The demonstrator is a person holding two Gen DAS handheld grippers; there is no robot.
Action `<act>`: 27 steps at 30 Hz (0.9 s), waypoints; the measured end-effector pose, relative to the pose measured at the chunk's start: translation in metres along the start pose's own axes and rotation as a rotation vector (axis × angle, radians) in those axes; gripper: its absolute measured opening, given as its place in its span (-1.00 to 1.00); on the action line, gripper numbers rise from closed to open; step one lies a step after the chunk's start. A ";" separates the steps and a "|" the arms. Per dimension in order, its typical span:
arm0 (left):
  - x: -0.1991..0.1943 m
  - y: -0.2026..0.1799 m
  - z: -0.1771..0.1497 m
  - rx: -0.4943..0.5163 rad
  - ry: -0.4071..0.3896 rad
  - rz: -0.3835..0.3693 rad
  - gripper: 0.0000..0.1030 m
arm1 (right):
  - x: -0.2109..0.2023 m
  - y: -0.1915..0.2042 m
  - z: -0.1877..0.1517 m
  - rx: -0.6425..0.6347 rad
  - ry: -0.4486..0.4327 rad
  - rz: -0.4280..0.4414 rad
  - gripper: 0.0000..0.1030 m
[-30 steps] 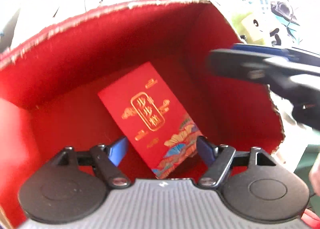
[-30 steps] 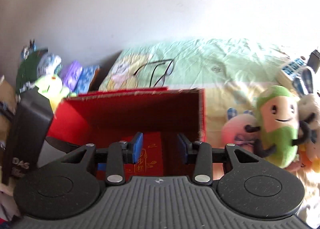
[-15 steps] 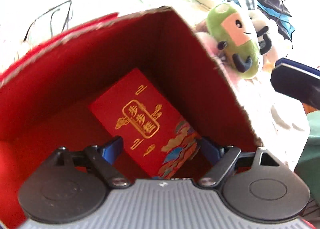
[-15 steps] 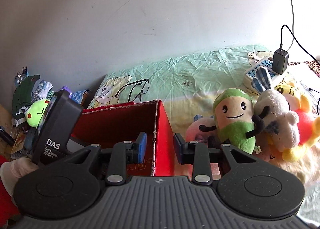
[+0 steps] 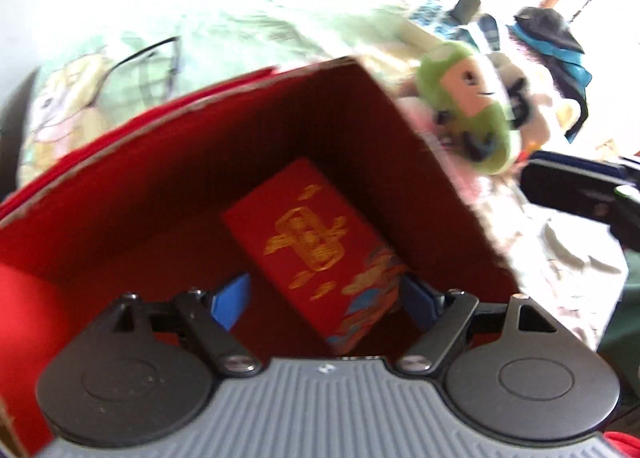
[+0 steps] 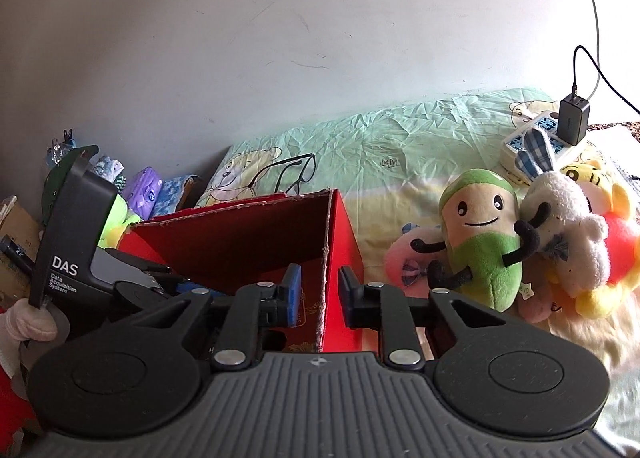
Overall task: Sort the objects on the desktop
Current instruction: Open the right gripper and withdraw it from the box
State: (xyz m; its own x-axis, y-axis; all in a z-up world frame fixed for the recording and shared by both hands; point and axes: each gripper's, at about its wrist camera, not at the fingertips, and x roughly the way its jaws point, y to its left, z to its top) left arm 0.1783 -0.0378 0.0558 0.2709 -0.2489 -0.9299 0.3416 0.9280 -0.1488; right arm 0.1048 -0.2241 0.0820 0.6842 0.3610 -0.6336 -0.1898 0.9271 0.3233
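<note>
Left gripper (image 5: 324, 296) gapes wide over the glossy gold-printed red envelope (image 5: 316, 246) in the ragged-edged cardboard box (image 6: 248, 234), right gripper (image 6: 318, 298) just narrowing astride its wall (pads not touching).

Red box (image 5: 168, 186), gold-printed red envelope (image 5: 316, 246) — green plush (image 6: 480, 242), mint cartoon sheet (image 6: 400, 154).

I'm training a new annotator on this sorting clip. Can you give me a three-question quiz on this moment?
1. True or false: the red envelope lies inside the red box.
2. The black glasses lie: A) in the box, B) on the green sheet behind the box, C) on the green plush.
3. Fill in: the jaws of the left hand-held gripper are ___.

Key: 1 true; 2 B; 3 open.
</note>
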 end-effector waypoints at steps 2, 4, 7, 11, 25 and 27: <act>0.012 0.027 0.009 -0.039 0.043 0.010 0.51 | 0.003 0.002 -0.001 -0.004 0.002 0.014 -0.68; 0.017 0.053 0.008 -0.081 0.075 -0.018 0.42 | 0.005 0.005 -0.003 -0.006 0.003 0.027 -0.71; 0.018 0.053 0.011 -0.093 0.083 -0.065 0.41 | 0.007 0.004 -0.006 0.003 0.006 0.058 -0.78; 0.016 0.035 0.018 -0.041 0.072 -0.064 0.44 | 0.010 0.000 -0.012 0.038 0.039 0.089 -0.80; -0.074 0.062 -0.030 -0.036 -0.122 0.041 0.41 | -0.031 0.020 -0.040 -0.018 -0.041 0.039 -0.82; -0.087 0.059 -0.055 -0.048 -0.199 0.073 0.41 | -0.037 0.024 -0.050 -0.034 -0.050 0.040 -0.82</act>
State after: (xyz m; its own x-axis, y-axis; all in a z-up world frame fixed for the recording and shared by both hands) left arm 0.1259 0.0541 0.1094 0.4672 -0.2264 -0.8547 0.2727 0.9564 -0.1042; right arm 0.0400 -0.2105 0.0778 0.7097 0.3933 -0.5845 -0.2413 0.9152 0.3228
